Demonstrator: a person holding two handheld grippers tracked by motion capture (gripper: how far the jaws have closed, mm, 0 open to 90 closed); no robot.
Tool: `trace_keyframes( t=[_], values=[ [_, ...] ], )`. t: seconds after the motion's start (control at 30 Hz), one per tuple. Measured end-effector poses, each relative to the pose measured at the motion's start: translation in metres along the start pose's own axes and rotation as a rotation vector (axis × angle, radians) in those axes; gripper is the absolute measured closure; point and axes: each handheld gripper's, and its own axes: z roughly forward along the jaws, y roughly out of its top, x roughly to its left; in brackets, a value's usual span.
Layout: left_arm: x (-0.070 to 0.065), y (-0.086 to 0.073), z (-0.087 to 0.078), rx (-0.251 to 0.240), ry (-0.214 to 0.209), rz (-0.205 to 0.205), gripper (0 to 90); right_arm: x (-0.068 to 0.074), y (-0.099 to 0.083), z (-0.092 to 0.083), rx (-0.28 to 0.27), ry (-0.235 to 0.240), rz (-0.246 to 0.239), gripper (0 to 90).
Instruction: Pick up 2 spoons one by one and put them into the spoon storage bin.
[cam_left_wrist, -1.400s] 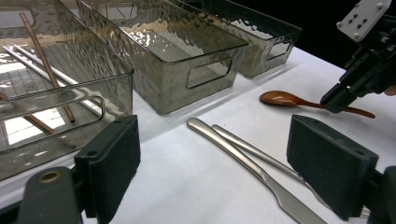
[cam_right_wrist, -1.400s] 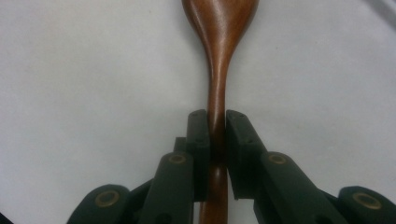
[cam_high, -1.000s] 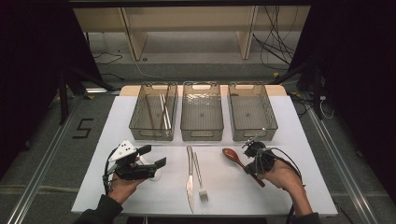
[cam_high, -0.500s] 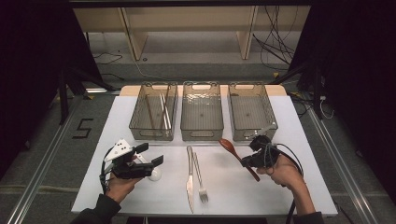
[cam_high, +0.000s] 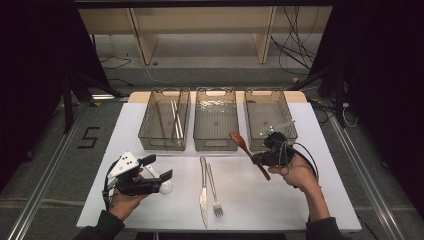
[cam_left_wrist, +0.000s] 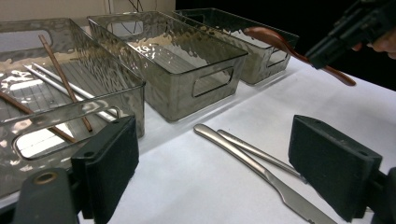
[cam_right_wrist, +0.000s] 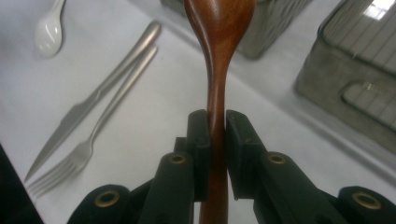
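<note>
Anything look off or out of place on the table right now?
Nothing stands out. The right gripper holds the wooden spoon by its handle, clear of the table; knife and fork lie side by side, bins stand in a straight row.

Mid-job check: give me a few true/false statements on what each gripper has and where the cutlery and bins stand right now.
1. The right gripper is shut on the wooden spoon. True.
2. The wooden spoon lies flat on the table. False: it is held up off the table, its bowl near the front of the bins.
3. The left gripper grips the knife. False: its jaws stand open with nothing between them; the knife lies on the table.
4. The knife and fork lie side by side. True.
5. The middle bin holds chopsticks. False: the chopsticks are in the left bin.
</note>
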Motion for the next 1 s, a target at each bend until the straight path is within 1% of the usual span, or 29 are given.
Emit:
trace_keyframes(
  t=[0.1, 0.33, 0.4, 0.63, 1.0],
  values=[
    [0.002, -0.001, 0.0, -0.005, 0.001, -0.019, 15.9, 0.001, 0.013, 0.0, -0.026, -0.02, -0.002, 81.2],
    [0.001, -0.001, -0.001, -0.007, 0.008, -0.016, 15.9, 0.001, 0.038, -0.001, -0.063, -0.056, -0.005, 81.3],
    [0.002, -0.001, -0.001, -0.01, 0.013, -0.017, 16.0, 0.0, 0.044, -0.001, -0.069, -0.057, -0.002, 81.3],
    [0.004, -0.005, 0.001, 0.002, 0.018, -0.025, 15.9, -0.006, 0.064, 0.006, -0.065, -0.087, 0.016, 81.3],
    [0.005, -0.004, 0.0, -0.006, 0.021, -0.02, 15.9, -0.011, 0.089, 0.013, -0.076, -0.125, 0.03, 81.2]
  ],
)
